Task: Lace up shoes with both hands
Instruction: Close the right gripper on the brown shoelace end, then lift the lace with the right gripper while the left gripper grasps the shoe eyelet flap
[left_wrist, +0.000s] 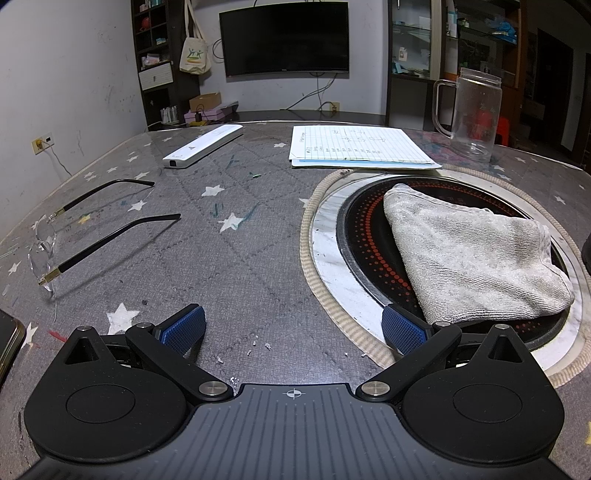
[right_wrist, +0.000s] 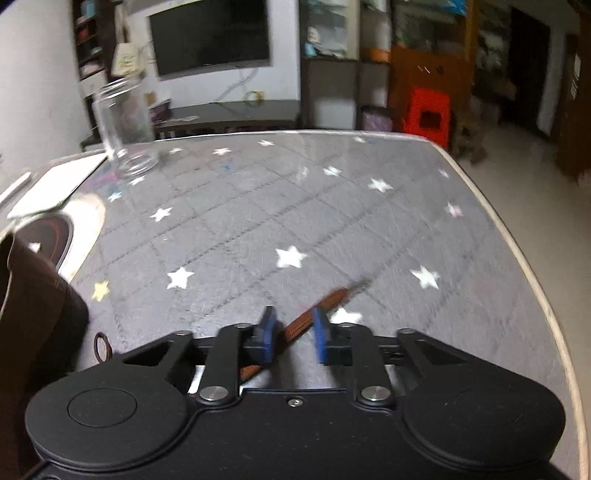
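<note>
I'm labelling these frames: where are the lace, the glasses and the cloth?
lace (right_wrist: 325, 306), right wrist view, on the brown braid between the blue pads.
glasses (left_wrist: 98, 243), left wrist view, on the near black temple arm.
cloth (left_wrist: 476, 258), left wrist view, on the folded middle.

On the table (left_wrist: 240, 258), glasses (left_wrist: 55, 240) lie left, a cloth (left_wrist: 472, 258) right on a round cooktop (left_wrist: 362, 240); behind, a remote (left_wrist: 203, 146), papers (left_wrist: 358, 147), a jar (left_wrist: 474, 110).

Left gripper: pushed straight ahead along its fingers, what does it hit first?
Nothing close. The left gripper is open over bare star-print tablecloth. The cloth on the cooktop lies right of its line, the glasses left. Farther on, likely the paper pad, though depth is unclear.
</note>
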